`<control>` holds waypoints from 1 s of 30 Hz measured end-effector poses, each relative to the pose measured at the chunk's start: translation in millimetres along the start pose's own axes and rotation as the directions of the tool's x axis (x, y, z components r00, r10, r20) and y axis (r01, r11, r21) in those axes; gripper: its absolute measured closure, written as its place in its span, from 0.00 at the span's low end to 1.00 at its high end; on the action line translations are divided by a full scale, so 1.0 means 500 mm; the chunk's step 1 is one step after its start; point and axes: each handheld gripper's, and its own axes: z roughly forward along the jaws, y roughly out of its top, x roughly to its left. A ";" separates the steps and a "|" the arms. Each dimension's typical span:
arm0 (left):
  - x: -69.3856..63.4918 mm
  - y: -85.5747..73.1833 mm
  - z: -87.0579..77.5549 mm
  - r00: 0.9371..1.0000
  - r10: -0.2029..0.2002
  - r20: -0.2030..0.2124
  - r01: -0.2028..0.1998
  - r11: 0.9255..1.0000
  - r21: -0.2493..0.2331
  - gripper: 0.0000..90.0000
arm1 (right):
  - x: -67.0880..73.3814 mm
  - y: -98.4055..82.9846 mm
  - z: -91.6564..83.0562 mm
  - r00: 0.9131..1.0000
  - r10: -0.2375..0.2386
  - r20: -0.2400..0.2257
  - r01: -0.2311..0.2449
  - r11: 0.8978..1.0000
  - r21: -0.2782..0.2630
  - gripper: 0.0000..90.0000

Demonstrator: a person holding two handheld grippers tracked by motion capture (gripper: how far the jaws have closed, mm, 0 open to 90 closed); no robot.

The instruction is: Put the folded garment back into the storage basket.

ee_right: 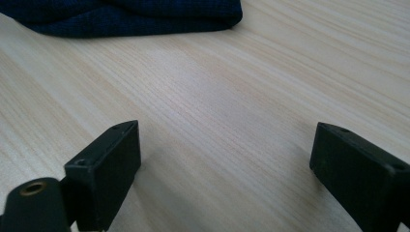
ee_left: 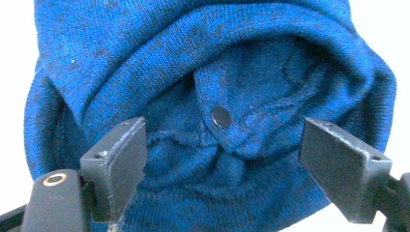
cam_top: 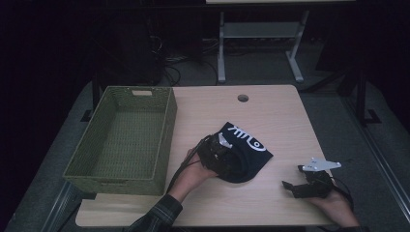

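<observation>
A dark blue knit cap (cam_top: 247,146) with white lettering lies bunched near the middle of the wooden table (cam_top: 280,116). My left gripper (cam_top: 226,159) is on the cap's left side. In the left gripper view the jaws of the left gripper (ee_left: 225,154) stand wide apart over the folded blue knit (ee_left: 193,58), which carries a small black stud (ee_left: 221,117); the pads do not press on it. My right gripper (cam_top: 291,177) rests open at the front right of the table, nothing between its jaws. In the right gripper view the cap's edge (ee_right: 125,17) lies well beyond the right gripper (ee_right: 227,164).
A green woven basket (cam_top: 167,140) with nothing in it stands along the table's left side. A round cable hole (cam_top: 242,98) sits near the far edge. Bare wood (ee_right: 217,87) lies between the right gripper and the cap. Desk legs and cables stand on the dark floor behind.
</observation>
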 end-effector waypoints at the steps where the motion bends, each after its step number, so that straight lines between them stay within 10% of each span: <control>1: 0.000 0.000 0.000 1.000 0.000 0.000 0.000 1.000 0.000 0.22 | 0.000 0.000 0.000 1.000 0.000 0.000 0.000 1.000 0.000 0.12; 11: 0.001 0.001 0.029 1.000 0.008 -0.001 -0.008 0.998 0.062 0.28 | 0.000 0.000 0.000 1.000 0.000 0.000 0.000 1.000 0.000 0.12; 24: 0.023 -0.003 0.018 0.999 0.034 -0.016 -0.033 0.998 0.047 0.73 | 0.001 0.000 0.000 1.000 0.006 0.000 -0.006 1.000 0.001 0.12; 30: 0.029 -0.007 0.017 1.000 0.021 0.002 -0.021 0.999 0.025 0.78 | 0.000 0.000 0.000 1.000 -0.001 0.000 0.001 1.000 0.000 0.12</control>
